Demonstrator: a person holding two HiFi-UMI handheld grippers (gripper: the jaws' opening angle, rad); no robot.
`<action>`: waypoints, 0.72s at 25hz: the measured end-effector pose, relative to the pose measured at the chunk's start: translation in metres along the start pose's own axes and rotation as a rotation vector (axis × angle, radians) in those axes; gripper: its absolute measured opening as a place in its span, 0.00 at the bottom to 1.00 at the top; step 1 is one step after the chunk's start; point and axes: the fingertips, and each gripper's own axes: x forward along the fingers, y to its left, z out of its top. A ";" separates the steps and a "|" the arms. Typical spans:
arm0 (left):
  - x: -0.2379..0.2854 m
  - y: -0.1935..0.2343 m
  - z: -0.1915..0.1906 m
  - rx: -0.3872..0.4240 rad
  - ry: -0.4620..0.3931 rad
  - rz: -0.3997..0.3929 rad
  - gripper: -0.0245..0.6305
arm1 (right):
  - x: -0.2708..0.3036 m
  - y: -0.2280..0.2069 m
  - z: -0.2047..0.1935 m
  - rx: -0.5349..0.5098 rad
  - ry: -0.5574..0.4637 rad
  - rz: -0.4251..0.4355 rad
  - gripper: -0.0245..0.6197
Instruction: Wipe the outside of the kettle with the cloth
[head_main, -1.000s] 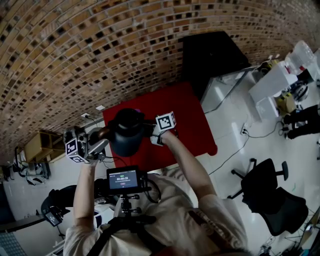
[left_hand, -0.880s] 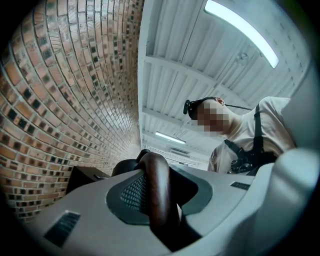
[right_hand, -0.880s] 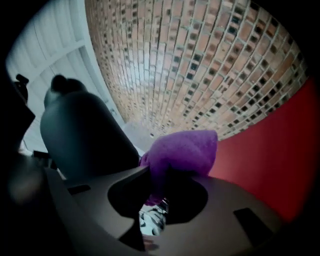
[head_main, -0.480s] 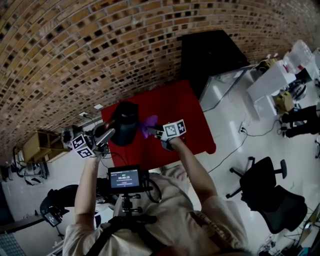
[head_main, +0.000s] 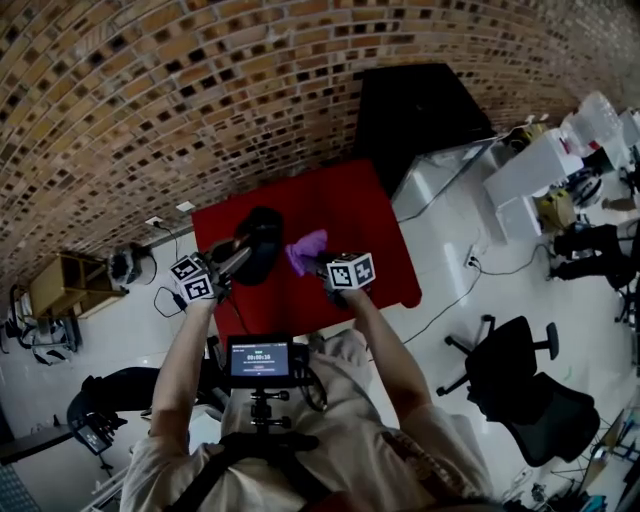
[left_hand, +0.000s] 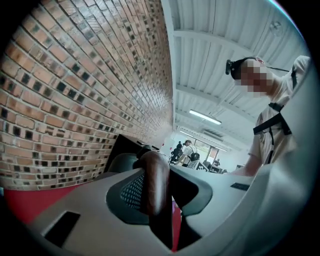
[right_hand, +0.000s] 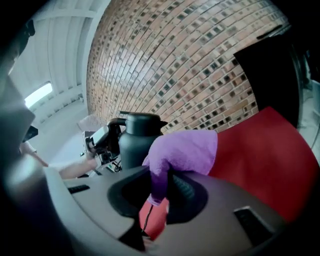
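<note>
**Both grippers loaded, kettle at table's left**

Left gripper (head_main: 236, 260) is clamped on the brown handle (left_hand: 155, 180) of the kettle (head_main: 260, 243). Right gripper (head_main: 322, 264) pinches the purple cloth (head_main: 306, 249) just beside the kettle; contact unclear. In the right gripper view the cloth covers part of the kettle. Red table (head_main: 370, 250) sits against a brick wall (head_main: 150, 100). Black cabinet (head_main: 420, 110) and chair (head_main: 520, 385) stand on a white floor (head_main: 450, 230).

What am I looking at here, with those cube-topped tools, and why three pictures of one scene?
No robot here: a person holds a gripper in each hand. One picture comes from a camera on the person's head, looking down; the other two from cameras riding on the grippers. The left gripper is closed on the brown handle of a dark kettle. The right gripper pinches a purple cloth. Beneath them is a red tabletop.
</note>
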 end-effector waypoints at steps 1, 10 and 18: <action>0.003 0.007 -0.008 -0.005 0.011 0.010 0.19 | 0.000 -0.002 -0.002 0.008 0.002 -0.007 0.16; 0.034 0.053 -0.063 -0.050 0.138 0.059 0.19 | -0.009 -0.019 -0.031 0.094 -0.008 -0.050 0.16; 0.063 0.083 -0.092 -0.073 0.215 0.073 0.19 | -0.018 -0.028 -0.047 0.140 -0.005 -0.067 0.16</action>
